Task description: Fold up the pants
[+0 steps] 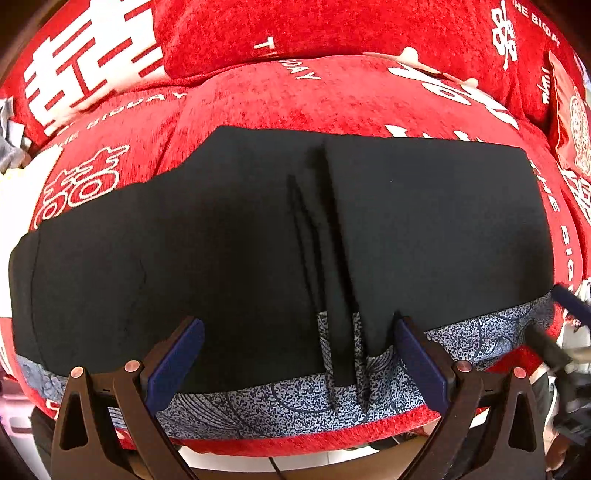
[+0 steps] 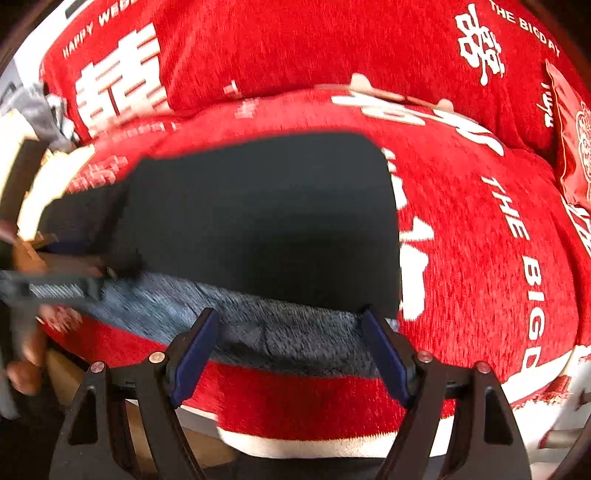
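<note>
Black pants [image 1: 229, 236] lie flat across a red cushion [image 1: 280, 96]. A folded layer [image 1: 436, 229] covers their right half, its edge running down the middle. A blue-and-white patterned cloth strip [image 1: 280, 402] shows along their near edge. My left gripper [image 1: 299, 354] is open and empty, its blue pads at that near edge. In the right wrist view the pants [image 2: 266, 221] and the patterned strip [image 2: 280, 332] appear again. My right gripper [image 2: 291, 343] is open and empty, just over the strip. The right gripper also shows at the right edge of the left wrist view [image 1: 569, 306].
The red sofa cover carries white characters and lettering [image 2: 517, 218]. A red back cushion [image 1: 351, 26] rises behind. A red packet [image 1: 569, 122] rests at the far right. The sofa's front edge [image 1: 295, 439] drops to the floor below. The other hand-held tool [image 2: 48, 288] shows at left.
</note>
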The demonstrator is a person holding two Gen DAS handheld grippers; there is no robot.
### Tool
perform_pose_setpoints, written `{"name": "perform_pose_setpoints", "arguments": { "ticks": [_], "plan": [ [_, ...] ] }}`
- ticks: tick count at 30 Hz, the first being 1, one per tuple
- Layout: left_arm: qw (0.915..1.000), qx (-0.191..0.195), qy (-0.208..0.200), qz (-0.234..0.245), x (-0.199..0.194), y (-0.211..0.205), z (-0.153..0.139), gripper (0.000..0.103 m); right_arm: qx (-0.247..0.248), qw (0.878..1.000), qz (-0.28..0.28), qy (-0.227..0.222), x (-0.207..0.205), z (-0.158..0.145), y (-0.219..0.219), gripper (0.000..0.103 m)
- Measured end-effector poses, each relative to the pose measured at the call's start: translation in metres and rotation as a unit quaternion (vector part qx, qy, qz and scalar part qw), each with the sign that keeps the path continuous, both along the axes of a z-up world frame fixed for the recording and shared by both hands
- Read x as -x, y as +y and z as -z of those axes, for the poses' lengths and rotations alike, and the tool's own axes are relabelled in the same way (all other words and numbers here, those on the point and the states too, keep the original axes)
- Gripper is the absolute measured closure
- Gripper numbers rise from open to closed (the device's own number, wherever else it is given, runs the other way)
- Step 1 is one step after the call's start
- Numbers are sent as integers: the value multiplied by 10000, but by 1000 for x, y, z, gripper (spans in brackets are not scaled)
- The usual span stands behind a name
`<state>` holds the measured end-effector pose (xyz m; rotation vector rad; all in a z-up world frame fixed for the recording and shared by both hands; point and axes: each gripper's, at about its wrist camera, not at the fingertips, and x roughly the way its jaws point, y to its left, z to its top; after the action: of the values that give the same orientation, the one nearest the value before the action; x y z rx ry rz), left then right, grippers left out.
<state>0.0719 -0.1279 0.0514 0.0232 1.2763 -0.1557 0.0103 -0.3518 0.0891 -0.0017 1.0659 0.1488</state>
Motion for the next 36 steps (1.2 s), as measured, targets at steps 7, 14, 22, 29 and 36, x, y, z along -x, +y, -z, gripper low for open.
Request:
{"name": "perform_pose_setpoints", "arguments": {
  "ticks": [7,14,22,29,36],
  "plan": [
    [9999,-96,-116,-80,4,-3,2,0,702,9975,-39,-7,-73,4,7,19],
    [9998,54,-51,-178,3,1,5,0,936,9951,106,307,-128,18,10,1],
    [9998,147,-64,-144,4,4,7,0,1152,9931,234,45,-75,18,17,1],
    [9997,231,-53,-67,5,9,4,0,924,9944,516,-6,-18,13,11,1],
    [9976,354,-319,-497,3,37,-16,0,656,9951,678,-303,-22,-20,19,1]
  ]
}}
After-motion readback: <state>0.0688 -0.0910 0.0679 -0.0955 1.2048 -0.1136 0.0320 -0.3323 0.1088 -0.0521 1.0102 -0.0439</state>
